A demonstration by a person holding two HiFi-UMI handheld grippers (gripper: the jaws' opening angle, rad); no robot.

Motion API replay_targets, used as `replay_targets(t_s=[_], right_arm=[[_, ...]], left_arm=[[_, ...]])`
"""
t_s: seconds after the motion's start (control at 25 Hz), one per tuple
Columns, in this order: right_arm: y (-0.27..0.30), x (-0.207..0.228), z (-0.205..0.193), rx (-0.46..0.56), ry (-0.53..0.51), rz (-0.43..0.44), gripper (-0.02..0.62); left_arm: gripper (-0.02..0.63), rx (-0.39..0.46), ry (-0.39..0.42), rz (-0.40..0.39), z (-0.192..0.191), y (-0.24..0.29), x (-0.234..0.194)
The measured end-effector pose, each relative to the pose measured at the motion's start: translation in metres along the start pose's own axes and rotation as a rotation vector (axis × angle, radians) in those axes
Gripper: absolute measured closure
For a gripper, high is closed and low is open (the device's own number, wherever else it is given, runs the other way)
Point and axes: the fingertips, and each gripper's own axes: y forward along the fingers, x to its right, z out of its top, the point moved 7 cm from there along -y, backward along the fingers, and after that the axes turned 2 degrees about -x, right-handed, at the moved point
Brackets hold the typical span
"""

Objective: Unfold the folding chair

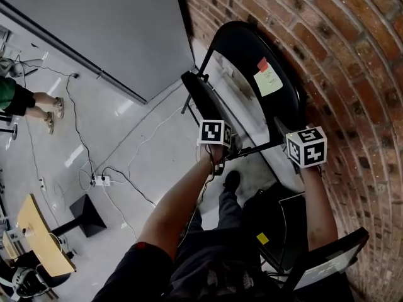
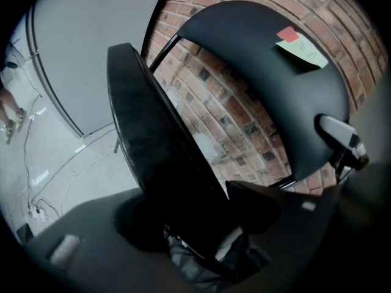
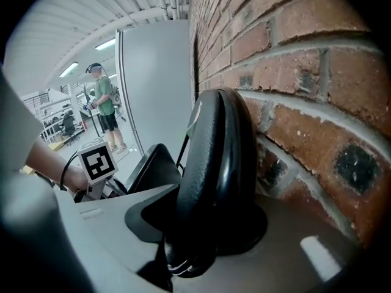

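Observation:
A black folding chair stands against the brick wall, its curved backrest [image 1: 252, 55] bearing a pale green sticky note [image 1: 267, 80] and a small red one. Its seat [image 1: 204, 102] is tilted up, close to the backrest. My left gripper [image 2: 195, 224] is shut on the seat's near edge [image 2: 153, 145], which fills the gap between the jaws. My right gripper [image 3: 201, 224] is shut on the side edge of the backrest [image 3: 214, 151], next to the bricks. In the right gripper view the left gripper's marker cube [image 3: 98, 162] shows beside the seat [image 3: 153, 163].
The brick wall [image 1: 352, 55] runs along the right, with a grey panel [image 1: 94, 24] to the chair's left. Cables and a power strip [image 1: 101, 181] lie on the pale floor. A wooden desk-chair [image 1: 38, 231] stands at lower left, dark equipment [image 1: 283, 225] at lower right. A person [image 1: 31, 102] stands far left.

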Motion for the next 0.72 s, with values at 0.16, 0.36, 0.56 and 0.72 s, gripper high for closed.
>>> replay_targets(t_s=[0.16,0.36,0.56,0.72], right_arm=[[0.005,0.002,-0.001,0.020,-0.020,0.009,0.422],[0.006,0.011,-0.004,0.007,0.010,0.001,0.420],[0.013,0.018,-0.010,-0.007,0.045,0.010,0.417],[0.016,0.021,-0.014,-0.012,0.062,0.012,0.416]], left_arm=[[0.301,0.033,0.003,0.028,-0.004,-0.004,-0.008],[0.296,0.021,0.004,0.020,-0.005,-0.005,-0.008],[0.288,0.010,-0.016,0.044,-0.019,-0.001,-0.026],[0.283,0.004,-0.019,0.066,-0.026,-0.004,-0.038]])
